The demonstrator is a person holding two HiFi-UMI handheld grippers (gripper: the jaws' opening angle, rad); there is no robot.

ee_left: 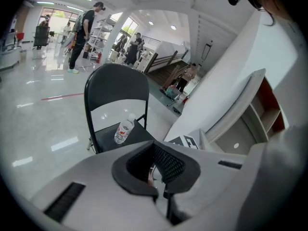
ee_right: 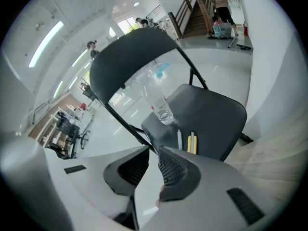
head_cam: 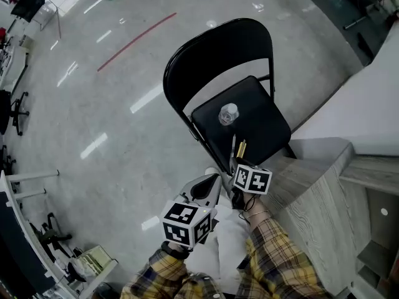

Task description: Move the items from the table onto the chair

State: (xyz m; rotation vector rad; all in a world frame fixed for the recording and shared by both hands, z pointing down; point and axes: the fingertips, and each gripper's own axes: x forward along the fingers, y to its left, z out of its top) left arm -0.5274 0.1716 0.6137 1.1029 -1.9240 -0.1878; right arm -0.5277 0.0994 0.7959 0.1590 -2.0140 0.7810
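Note:
A black folding chair point(head_cam: 212, 48) stands ahead of me. On its seat point(head_cam: 265, 126) a clear plastic bottle point(head_cam: 228, 114) point(ee_left: 124, 130) point(ee_right: 161, 107) stands upright. Near the seat's front edge lie a grey pen point(head_cam: 233, 147) point(ee_right: 179, 139) and a yellow utility knife point(head_cam: 241, 149) point(ee_right: 192, 142), side by side. My right gripper point(head_cam: 237, 166) point(ee_right: 153, 160) hovers just short of them, jaws a little apart with nothing between the pads. My left gripper point(head_cam: 209, 182) point(ee_left: 155, 165) hangs lower left of the seat, jaws together and empty.
A grey wood-grain table point(head_cam: 312, 204) point(ee_right: 284, 153) runs along my right, touching the chair's front corner, with a white wall behind it. Glossy floor point(head_cam: 112, 117) spreads left of the chair. People and shelving stand far off in the left gripper view.

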